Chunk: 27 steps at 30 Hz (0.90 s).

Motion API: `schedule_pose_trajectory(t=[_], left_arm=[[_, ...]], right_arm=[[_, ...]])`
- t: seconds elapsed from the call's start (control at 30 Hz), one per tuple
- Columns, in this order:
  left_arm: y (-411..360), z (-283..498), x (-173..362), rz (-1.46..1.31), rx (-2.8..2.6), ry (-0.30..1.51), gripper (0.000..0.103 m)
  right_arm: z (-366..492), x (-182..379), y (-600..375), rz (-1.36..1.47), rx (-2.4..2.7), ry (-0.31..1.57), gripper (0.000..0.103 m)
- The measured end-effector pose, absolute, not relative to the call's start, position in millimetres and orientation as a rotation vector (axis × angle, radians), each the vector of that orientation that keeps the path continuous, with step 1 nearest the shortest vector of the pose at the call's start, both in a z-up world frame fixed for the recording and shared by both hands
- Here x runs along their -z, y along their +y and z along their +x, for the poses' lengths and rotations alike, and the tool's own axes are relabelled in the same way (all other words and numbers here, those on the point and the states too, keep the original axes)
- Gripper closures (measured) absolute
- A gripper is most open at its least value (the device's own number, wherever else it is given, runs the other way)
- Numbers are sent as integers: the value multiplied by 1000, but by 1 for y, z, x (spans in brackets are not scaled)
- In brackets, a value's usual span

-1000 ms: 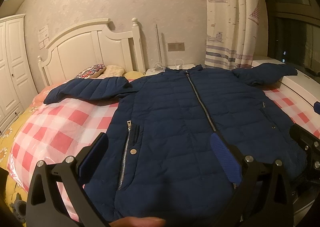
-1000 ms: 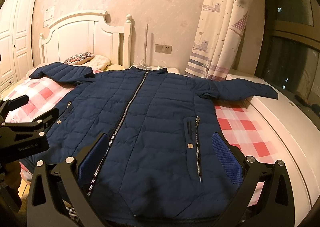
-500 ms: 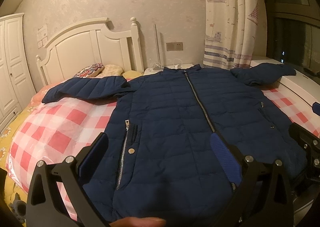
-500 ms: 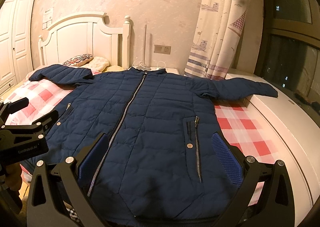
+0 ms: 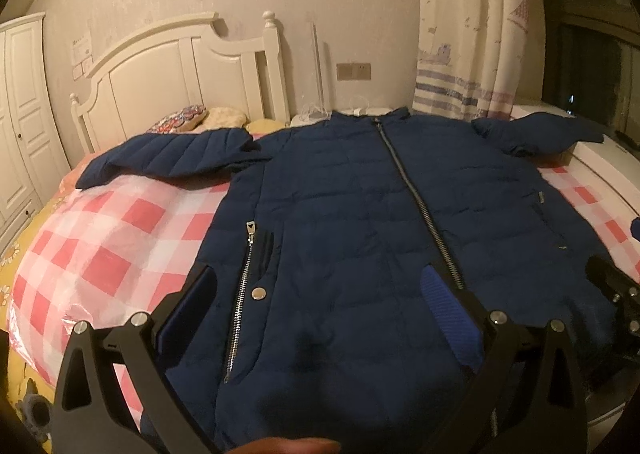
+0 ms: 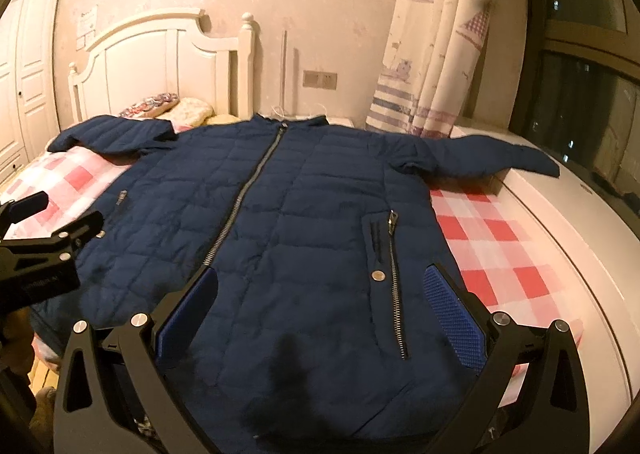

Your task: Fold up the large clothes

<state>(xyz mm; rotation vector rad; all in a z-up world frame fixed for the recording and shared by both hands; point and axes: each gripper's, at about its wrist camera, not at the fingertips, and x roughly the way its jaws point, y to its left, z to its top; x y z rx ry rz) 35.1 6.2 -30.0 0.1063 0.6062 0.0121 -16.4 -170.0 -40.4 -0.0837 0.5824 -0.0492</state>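
Observation:
A navy quilted jacket [image 5: 360,214] [image 6: 288,222] lies flat, zipped, front up on the bed, with both sleeves spread out to the sides. My left gripper [image 5: 316,286] hovers open above its lower left part, near the zip pocket [image 5: 244,294]. My right gripper [image 6: 320,286] hangs open over the lower right part beside the other pocket zip [image 6: 394,278]. Nothing is between either pair of blue pads. The left gripper's body [image 6: 44,254] shows at the left edge of the right wrist view.
The bed has a red and white checked cover [image 5: 112,238] [image 6: 492,250], a white headboard [image 5: 180,66] and pillows [image 5: 188,120]. A white ledge [image 6: 580,238] runs along the right side under a dark window. A curtain [image 6: 432,54] hangs behind; a wardrobe [image 5: 20,114] stands left.
Both grippers have edged forward over the jacket, so the jacket sits slightly lower and larger in each view. Both remain open and the jacket has not moved.

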Motion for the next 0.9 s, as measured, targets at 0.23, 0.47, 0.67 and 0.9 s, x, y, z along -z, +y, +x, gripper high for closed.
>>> schedule_pose_trajectory(t=[0.23,0.47,0.67,0.9], left_arm=[[2,81,38,154,-27,647,2],[-4,182,49,169,-71,827,2],[-10,265,68,204,-128,874,2],[-1,308,95,192,-119,934,2]], right_arm=[[17,50,-195,-77,93,639,5],[76,59,-252,44,147,725,5],[138,63,-309,136,223,797,5],[236,60,-403,325,339,798,5]])
